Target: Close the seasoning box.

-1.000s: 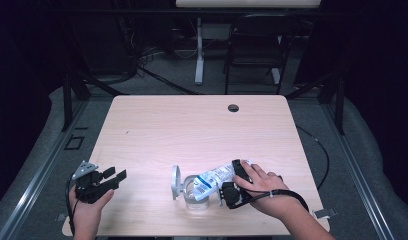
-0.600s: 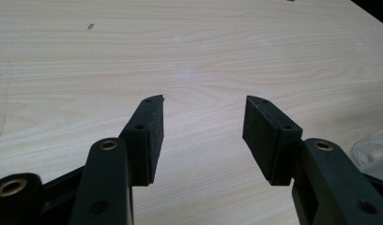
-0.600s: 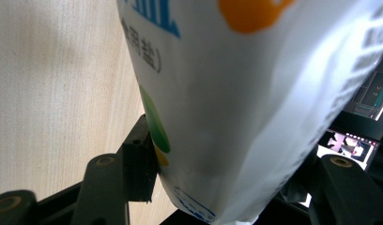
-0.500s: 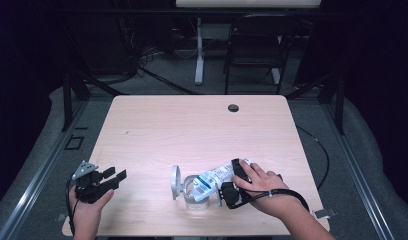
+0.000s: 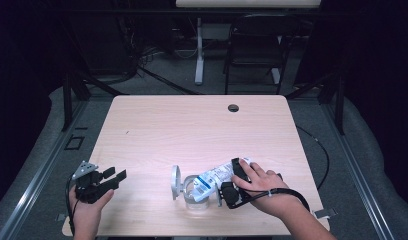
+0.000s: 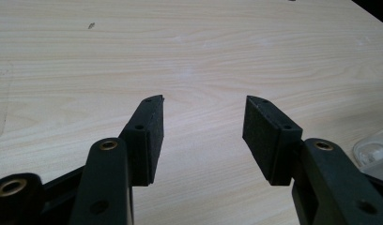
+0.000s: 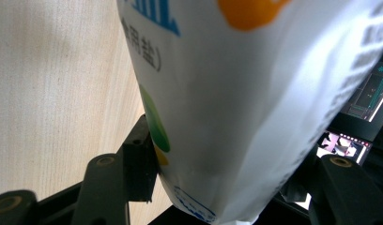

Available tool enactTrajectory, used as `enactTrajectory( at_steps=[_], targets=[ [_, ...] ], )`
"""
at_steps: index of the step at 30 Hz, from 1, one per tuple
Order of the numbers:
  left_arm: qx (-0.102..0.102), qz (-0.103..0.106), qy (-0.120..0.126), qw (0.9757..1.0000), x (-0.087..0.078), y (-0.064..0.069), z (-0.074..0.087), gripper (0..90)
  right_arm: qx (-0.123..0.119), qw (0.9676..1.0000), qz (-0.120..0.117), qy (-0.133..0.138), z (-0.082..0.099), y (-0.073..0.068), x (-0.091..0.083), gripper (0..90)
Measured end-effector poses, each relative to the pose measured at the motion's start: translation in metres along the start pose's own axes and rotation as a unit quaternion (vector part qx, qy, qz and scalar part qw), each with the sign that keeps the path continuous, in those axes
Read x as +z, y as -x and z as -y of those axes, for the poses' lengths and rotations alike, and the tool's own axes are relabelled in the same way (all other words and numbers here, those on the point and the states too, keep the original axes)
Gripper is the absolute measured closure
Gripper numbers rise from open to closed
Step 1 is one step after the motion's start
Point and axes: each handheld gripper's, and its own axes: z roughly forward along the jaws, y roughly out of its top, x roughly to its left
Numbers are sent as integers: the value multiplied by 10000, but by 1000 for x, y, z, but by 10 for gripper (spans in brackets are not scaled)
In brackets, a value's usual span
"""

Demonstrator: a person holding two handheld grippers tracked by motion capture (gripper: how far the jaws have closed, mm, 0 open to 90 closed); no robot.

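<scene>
White salt bag (image 7: 236, 93), blue print, orange-green marks

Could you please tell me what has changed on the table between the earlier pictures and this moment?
Nothing has visibly changed. The right hand-held gripper stays clamped on the white salt bag, tipped over the clear container whose lid stands open. The left hand-held gripper stays open and empty near the table's front left corner.

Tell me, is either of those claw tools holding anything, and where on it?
The right gripper clamps a white printed bag near its bottom end, tilted over a clear jar. The left gripper holds nothing.
</scene>
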Motion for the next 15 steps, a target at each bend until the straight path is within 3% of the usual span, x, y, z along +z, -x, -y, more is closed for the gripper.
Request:
enactTrajectory(
  at_steps=[15],
  targets=[
    [-27, -10, 41, 10000, 0, -1, 0, 489, -96, 9999, 30, 18, -1, 0, -3, 426]
  ],
)
